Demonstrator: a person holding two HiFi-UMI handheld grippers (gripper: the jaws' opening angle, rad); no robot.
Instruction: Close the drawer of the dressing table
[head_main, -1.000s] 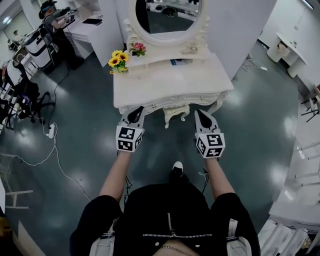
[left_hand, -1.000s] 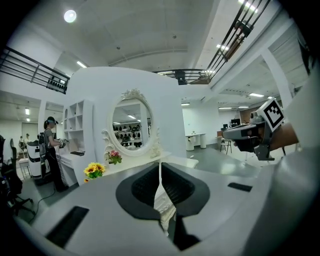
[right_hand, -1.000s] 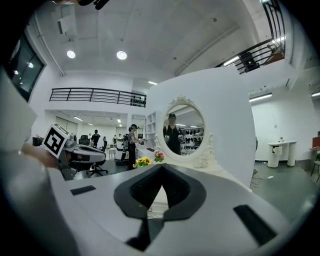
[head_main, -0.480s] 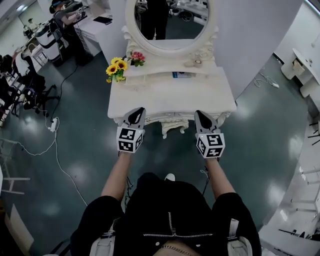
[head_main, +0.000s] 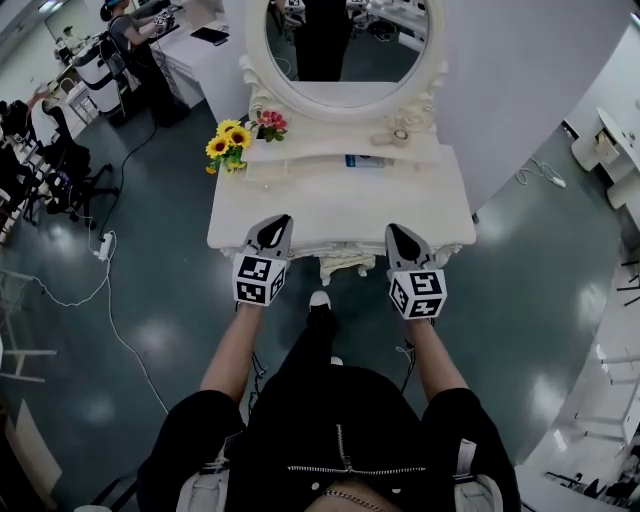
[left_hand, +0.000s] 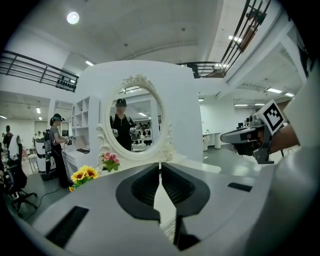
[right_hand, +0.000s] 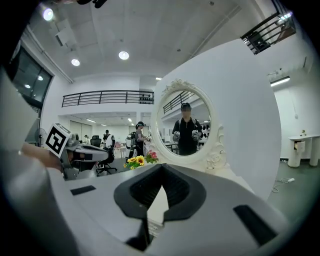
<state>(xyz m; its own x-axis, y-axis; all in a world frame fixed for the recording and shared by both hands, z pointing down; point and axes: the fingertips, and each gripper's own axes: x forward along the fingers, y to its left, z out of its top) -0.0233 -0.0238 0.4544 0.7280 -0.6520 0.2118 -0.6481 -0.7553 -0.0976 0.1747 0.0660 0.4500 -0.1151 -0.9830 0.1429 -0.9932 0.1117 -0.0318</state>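
Observation:
The white dressing table with its oval mirror stands straight ahead. Its carved front shows just below the top's front edge; I cannot tell how far a drawer stands out there. My left gripper is shut and empty, its tip over the left part of the front edge. My right gripper is shut and empty too, at the right part of that edge. In the left gripper view the left gripper points at the mirror. The right gripper in its own view faces the mirror.
Yellow sunflowers and pink flowers stand at the table's back left, a small blue thing on its shelf. A person, chairs and a floor cable with a power strip are at left. White tables stand at right.
The table has come nearer and lower in the head view. Both grippers went forward from short of the table to its front edge, still shut.

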